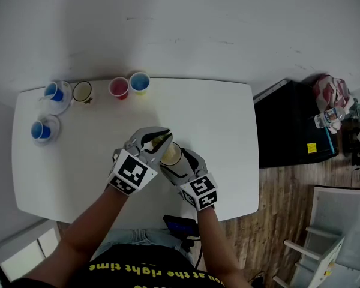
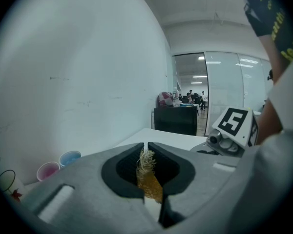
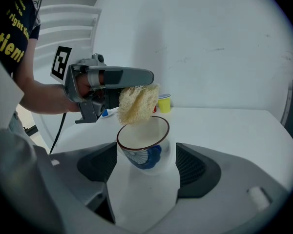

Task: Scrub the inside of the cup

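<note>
Between the spread jaws of the right gripper [image 3: 146, 152] sits the cup [image 3: 145, 143], white with a blue pattern and a brown rim, its mouth open toward my camera. Those jaws are released: they stand wide, a gap shows between the cup and the pad on one side, and I see no pad pressing on it.

At the cup's far rim hangs a pale loofah scrubber [image 3: 136, 103]. Its lower edge is touching the rim or just over it, and I cannot tell which. The left gripper [image 2: 145, 146] has its jaws clenched on that scrubber, with the fibres pinched in the narrow slit between them.

From the head view, both grippers meet over the cup on the white counter [image 1: 228, 131], toward its near edge. Well behind the cup, along the far edge, a red cup [image 1: 119, 88] and a blue-lined cup [image 1: 139, 83] stand side by side. Further left of the cup along that edge is a clear glass [image 1: 82, 92] with a dark rim, then a blue cup [image 1: 53, 92] on its saucer [image 1: 65, 104] and a second blue cup [image 1: 39, 130]. Right of the cup, off the counter, stands a black cabinet [image 1: 288, 125].
</note>
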The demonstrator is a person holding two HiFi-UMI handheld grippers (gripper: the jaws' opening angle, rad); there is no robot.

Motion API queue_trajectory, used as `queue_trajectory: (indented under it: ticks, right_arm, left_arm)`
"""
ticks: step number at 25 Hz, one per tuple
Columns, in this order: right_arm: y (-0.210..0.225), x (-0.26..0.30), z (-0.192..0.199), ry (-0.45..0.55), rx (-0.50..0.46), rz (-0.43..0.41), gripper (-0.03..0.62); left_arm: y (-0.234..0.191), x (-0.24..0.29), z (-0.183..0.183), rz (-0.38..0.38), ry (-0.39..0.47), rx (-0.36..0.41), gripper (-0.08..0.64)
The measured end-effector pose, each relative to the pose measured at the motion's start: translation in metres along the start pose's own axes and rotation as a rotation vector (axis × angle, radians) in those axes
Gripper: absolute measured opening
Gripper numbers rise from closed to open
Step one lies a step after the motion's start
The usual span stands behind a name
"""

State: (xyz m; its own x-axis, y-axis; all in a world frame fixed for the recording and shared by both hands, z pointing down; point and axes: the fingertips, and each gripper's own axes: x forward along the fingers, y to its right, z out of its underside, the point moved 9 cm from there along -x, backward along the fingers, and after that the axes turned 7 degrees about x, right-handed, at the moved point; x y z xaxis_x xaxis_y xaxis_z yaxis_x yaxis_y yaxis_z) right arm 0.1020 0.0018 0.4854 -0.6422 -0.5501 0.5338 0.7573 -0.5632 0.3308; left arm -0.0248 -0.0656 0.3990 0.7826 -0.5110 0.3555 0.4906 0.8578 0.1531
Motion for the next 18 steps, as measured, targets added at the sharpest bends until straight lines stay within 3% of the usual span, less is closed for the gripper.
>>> queue_trajectory:
  ticks: [18]
  right_arm:
    - [0.002,0.004,0.001,0.011,0.021,-0.011,0.373]
  left_arm:
    - [0.019,0.009,0.012,-0.010,-0.030,0.088,0.029]
